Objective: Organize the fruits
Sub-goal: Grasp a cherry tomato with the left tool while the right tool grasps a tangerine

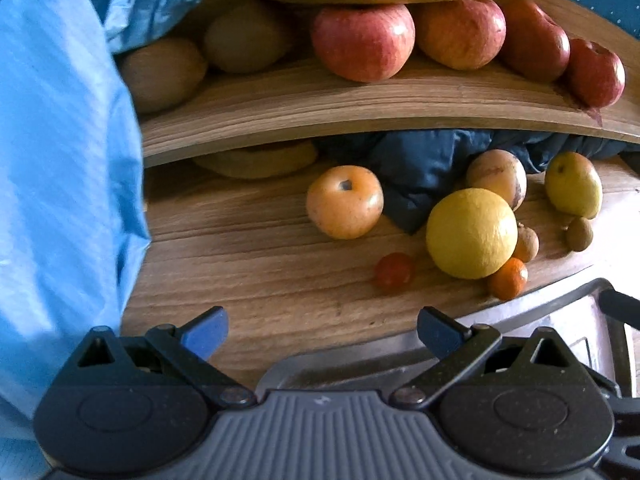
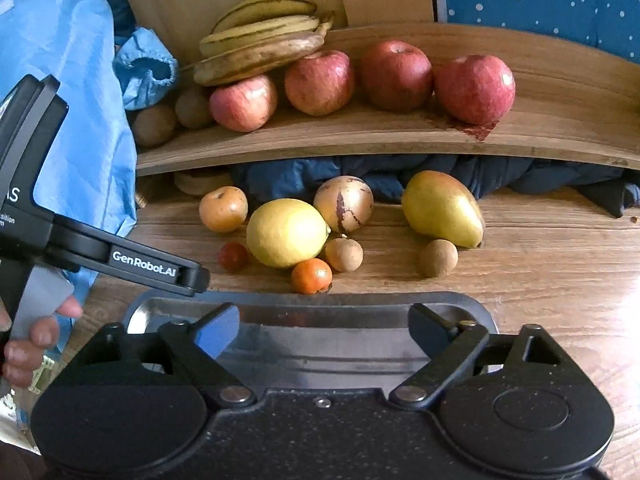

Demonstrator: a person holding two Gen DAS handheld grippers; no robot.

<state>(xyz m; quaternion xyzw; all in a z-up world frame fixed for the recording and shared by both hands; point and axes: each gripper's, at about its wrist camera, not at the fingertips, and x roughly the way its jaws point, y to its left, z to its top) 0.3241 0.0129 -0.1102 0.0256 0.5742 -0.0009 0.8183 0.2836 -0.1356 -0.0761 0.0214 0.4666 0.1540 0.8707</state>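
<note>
A large yellow lemon (image 2: 286,232) lies on the wooden bench (image 2: 540,280) among loose fruit: a small orange mandarin (image 2: 311,276) touches its near side, a tiny red tomato (image 2: 233,256) sits just left. Red apples (image 2: 320,82) line the wooden shelf (image 2: 360,140) above, under browning bananas (image 2: 256,52). A flat yellowish shape (image 1: 256,158) beneath the shelf is half hidden. A metal tray (image 2: 320,308) is mostly covered by the right hand-held gripper (image 2: 322,332), jaws wide, empty. The left hand-held gripper (image 1: 322,330) also gapes, holding nothing.

Apples (image 2: 320,82) on shelf (image 2: 360,136), lemon (image 2: 286,232) on table (image 2: 520,280) below
</note>
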